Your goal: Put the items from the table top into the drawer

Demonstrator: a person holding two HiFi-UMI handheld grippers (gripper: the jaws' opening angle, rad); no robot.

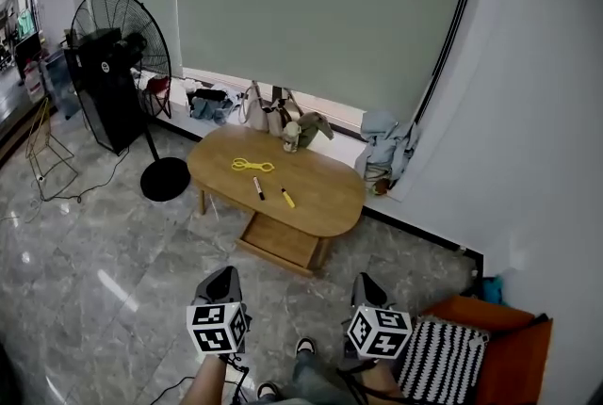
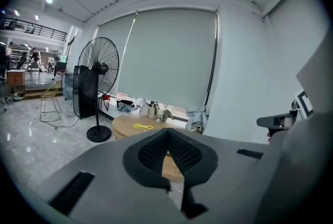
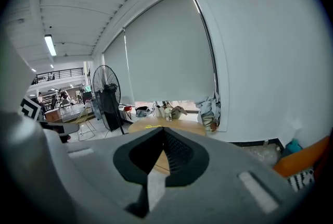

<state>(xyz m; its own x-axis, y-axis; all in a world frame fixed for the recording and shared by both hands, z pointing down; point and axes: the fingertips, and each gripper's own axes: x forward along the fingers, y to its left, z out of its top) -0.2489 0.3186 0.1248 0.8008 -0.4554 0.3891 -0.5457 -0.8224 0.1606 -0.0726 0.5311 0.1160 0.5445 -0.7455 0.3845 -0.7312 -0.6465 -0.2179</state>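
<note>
Nearest to the camera are the two hand-held grippers, low in the head view, each with its marker cube. The left hand-held gripper (image 1: 222,278) has its jaws clenched, the tips meeting, with nothing between them. The right hand-held gripper (image 1: 366,282) is clenched in the same way and is also empty. Both point toward the oval wooden tabletop (image 1: 325,201), which stands well apart from them across the grey marble floor (image 1: 85,252).

On the tabletop lie the yellow scissors (image 1: 252,166) toward the left, then the dark marker (image 1: 258,188), and just beside it on the right the yellow marker (image 1: 287,198). None of them touches a hand-held gripper. The drawer (image 1: 276,240) is pulled out under the near edge of the tabletop, between the items and the hand-held grippers.

A black standing fan (image 1: 121,64) is to the left of the tabletop.
</note>
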